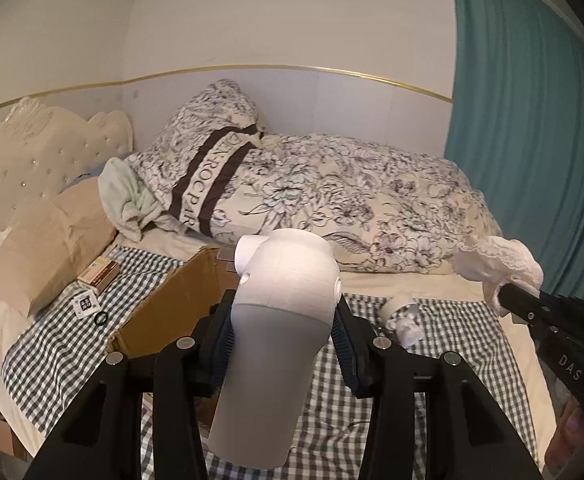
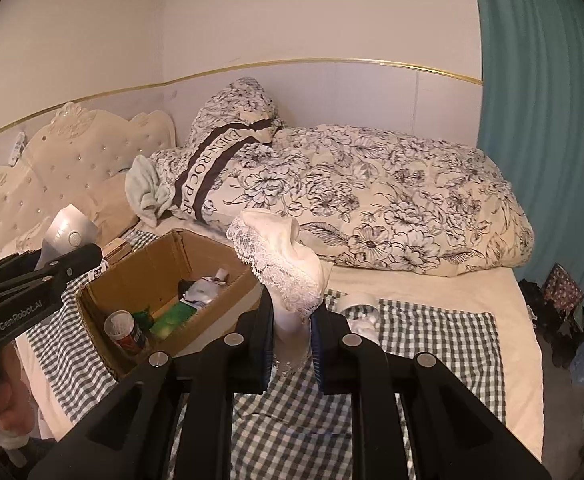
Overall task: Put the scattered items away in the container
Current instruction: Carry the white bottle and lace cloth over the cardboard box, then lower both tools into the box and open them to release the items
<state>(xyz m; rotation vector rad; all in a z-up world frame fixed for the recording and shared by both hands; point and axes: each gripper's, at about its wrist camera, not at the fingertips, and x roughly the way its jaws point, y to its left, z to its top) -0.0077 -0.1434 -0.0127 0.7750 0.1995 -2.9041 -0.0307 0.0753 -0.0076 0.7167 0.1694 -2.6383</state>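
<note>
Sitting on the checked cloth (image 2: 432,332) on the bed (image 2: 452,284): open cardboard box (image 2: 148,276), already holding a red can (image 2: 126,330), green packet (image 2: 174,316) and some white and dark bits. Left hand-held gripper (image 1: 282,320) clamping a white hair dryer (image 1: 280,312) by its body, nozzle pointing up-left, hovering in front of the box's near corner. Right hand-held gripper (image 2: 292,328) pinching a white lace-trimmed sock (image 2: 284,264), cloth drooping above the pads, just right of the box. Lying on the cloth right of the sock: tape roll (image 2: 356,302) and a small white item beside it. Floral duvet (image 2: 372,188) bunching along the wall behind.
</note>
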